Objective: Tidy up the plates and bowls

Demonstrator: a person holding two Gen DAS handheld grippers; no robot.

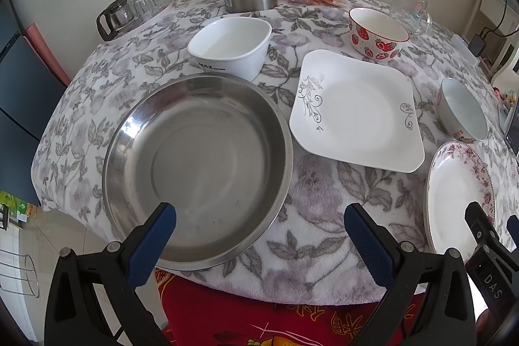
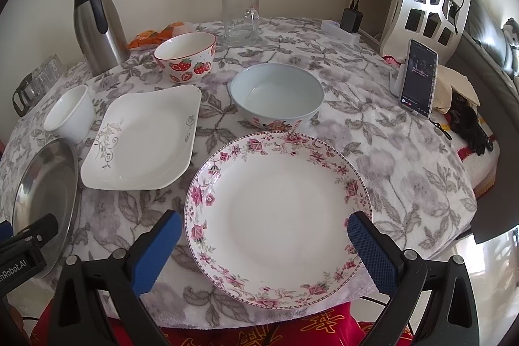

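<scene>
From the left wrist view, the left tongs [image 1: 259, 232] are spread wide and grip nothing; the left finger hangs over the near rim of the steel pan [image 1: 198, 171], the right finger over bare cloth. The pan lies at the near left of the desk [image 1: 324, 184], its front edge close to the cloth's edge. Behind it sits a white square bowl [image 1: 232, 46]; to its right, apart from it, a square white plate [image 1: 356, 109] with grey scrollwork. Further right are a strawberry bowl [image 1: 378, 33], a pale blue bowl [image 1: 462, 109] and a flowered plate [image 1: 457, 200].

From the right wrist view, the right tongs [image 2: 264, 244] are also spread and empty — the flowered plate [image 2: 279, 216] lies between the fingers, its near edge at the desk's front edge. The pale blue bowl [image 2: 277, 94] stands just behind it, the square plate [image 2: 142, 138] to its left with cloth between. A phone [image 2: 420, 78] leans upright at the right edge.
</scene>
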